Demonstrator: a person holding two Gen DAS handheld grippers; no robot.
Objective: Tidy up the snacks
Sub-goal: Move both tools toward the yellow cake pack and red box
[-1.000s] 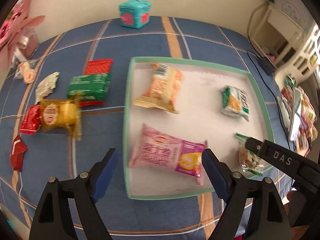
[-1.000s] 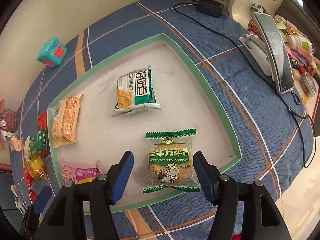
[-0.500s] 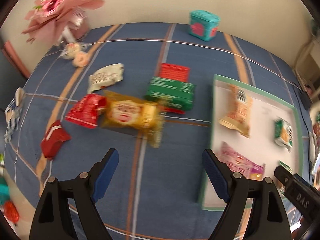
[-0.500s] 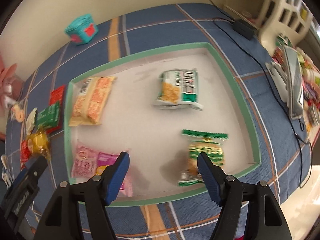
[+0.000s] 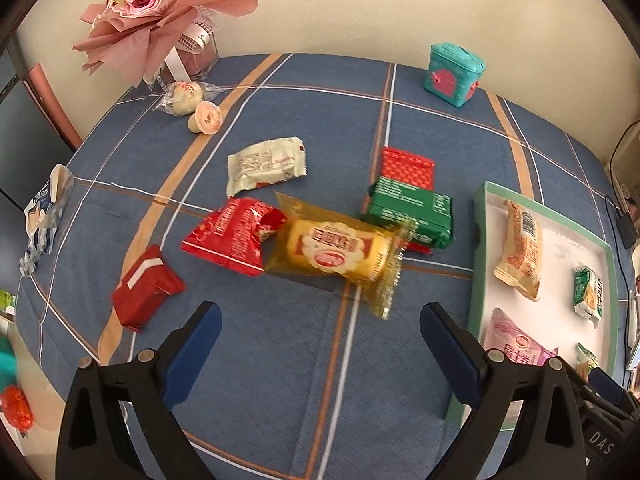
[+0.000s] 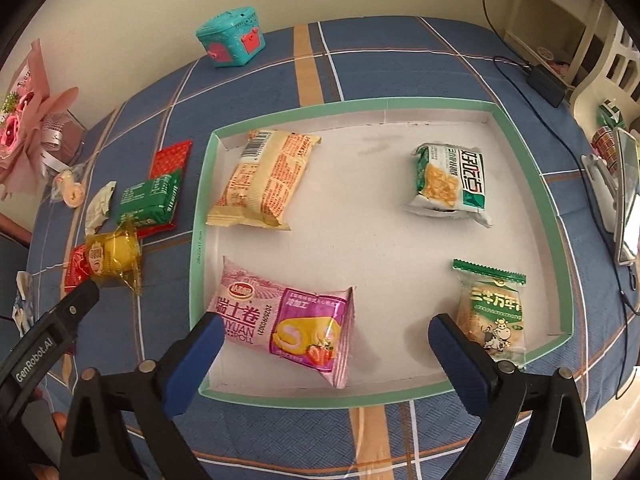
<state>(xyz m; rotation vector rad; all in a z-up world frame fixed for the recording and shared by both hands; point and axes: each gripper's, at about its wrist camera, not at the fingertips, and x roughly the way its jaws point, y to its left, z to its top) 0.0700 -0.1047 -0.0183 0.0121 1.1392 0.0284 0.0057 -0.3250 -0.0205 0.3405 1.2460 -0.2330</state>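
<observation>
Plaid table [image 5: 280, 380] bears snacks [image 5: 336, 254], tray [image 6: 560, 240].

Blue plaid tablecloth [image 5: 280, 360], green-rimmed white tray [image 6: 400, 102]

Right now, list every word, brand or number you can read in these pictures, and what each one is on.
"GenRobot.AI": side of the left gripper.
"DAS": side of the right gripper.
"ROLL": pink packet in the tray; the letters before it are partly hidden.
"2026090021", roughly: same pink packet, small print.
Chinese characters: green packet, cow packet, gold packet.
Other print, including the barcode digits: too small or blurred to read.
</observation>
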